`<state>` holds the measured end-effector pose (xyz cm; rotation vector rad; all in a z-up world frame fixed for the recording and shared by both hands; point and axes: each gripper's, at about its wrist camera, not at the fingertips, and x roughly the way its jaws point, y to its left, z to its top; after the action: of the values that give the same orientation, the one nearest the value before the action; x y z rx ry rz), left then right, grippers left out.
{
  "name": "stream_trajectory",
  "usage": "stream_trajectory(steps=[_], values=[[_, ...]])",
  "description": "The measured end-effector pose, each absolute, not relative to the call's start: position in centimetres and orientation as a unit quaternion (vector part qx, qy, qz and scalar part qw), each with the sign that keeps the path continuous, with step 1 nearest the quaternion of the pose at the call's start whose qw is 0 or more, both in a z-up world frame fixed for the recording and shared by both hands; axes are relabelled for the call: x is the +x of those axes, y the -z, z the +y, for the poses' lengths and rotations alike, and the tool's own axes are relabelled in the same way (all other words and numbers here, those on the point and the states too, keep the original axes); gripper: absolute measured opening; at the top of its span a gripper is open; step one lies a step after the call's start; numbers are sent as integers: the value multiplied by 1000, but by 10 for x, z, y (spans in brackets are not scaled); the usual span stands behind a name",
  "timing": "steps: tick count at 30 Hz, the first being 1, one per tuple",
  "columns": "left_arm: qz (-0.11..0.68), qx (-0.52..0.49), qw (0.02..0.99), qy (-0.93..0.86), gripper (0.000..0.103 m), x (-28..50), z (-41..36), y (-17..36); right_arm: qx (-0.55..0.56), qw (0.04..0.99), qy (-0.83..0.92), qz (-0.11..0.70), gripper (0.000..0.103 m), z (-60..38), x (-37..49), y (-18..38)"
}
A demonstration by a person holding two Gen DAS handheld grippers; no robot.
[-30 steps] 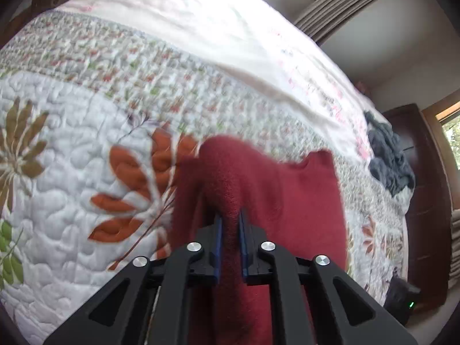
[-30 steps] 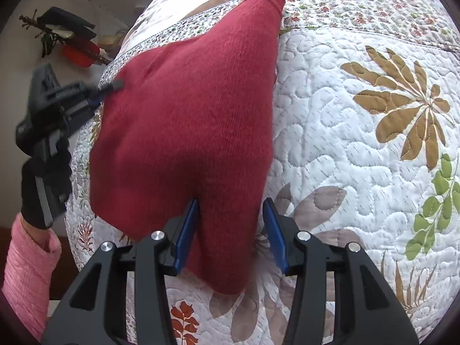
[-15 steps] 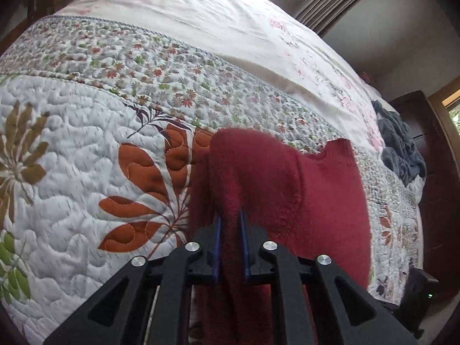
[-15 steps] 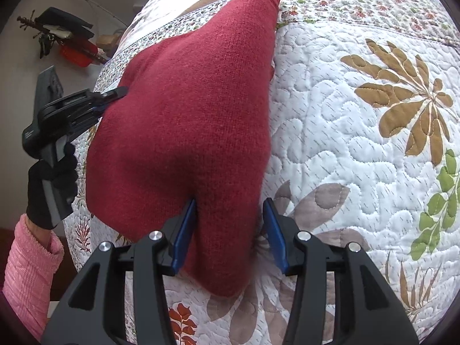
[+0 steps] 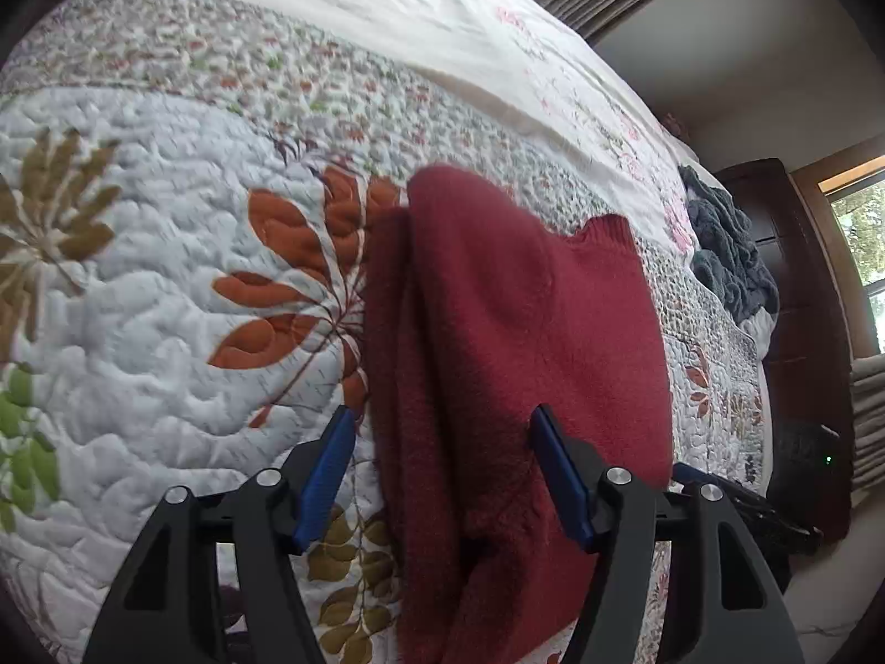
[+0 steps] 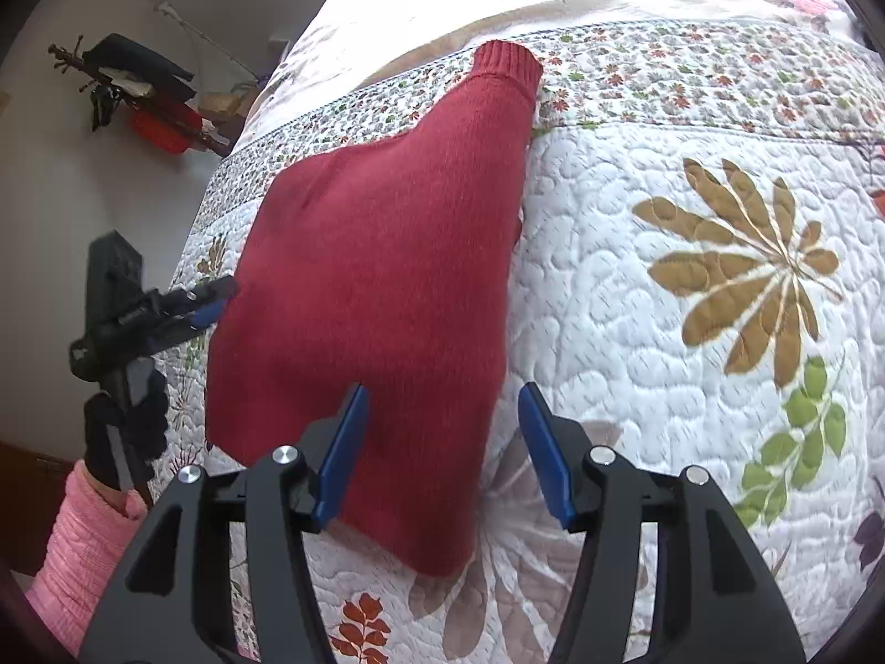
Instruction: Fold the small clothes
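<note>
Quilted bedspread (image 6: 636,288) with leaf prints, a bed in a bedroom; dark wood furniture and a window off to one side in the left view.

One red sweater (image 6: 376,299) lies flat on the quilt, already doubled over — the ribbed cuff (image 6: 509,63) points toward the far band of small flowers. A second garment, a grey heap (image 5: 730,254), sits well apart near the far edge of the bed. Count: two pieces of clothing, one in work.

Your left gripper (image 5: 442,476) has its fingers spread wide, the folded edge of the sweater between them but not pinched. Your right gripper (image 6: 442,448) is likewise parted, straddling the near corner of the sweater, nothing clamped.

Handling, as a judgement: soft, fuzzy knit, light, limp — it will sag and stretch if lifted by one point. Layers may slide on each other, so pinch both layers together at the near corners, one gripper each, and carry the edge over evenly. Not fragile; the quilt offers some drag.
</note>
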<state>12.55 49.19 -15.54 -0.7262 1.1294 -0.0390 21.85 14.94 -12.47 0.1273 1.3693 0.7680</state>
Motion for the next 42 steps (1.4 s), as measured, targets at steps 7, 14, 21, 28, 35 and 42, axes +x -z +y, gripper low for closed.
stream_trajectory(steps=[7,14,21,28,35,42], values=[[546,-330,766,75,71,146,479,180,70,686,-350,634,62,168,244,143],[539,-369,744,142,85,165,462,196,125,649,-360,659,74,190,268,176],[532,-362,753,139,42,163,445,187,163,635,-368,660,45,185,267,177],[496,-387,756,179,40,131,400,146,167,651,-392,629,42,129,242,122],[487,-349,773,209,40,108,315,111,177,664,-386,616,42,26,202,89],[510,-317,773,206,40,92,254,123,168,671,-365,623,42,-35,174,100]])
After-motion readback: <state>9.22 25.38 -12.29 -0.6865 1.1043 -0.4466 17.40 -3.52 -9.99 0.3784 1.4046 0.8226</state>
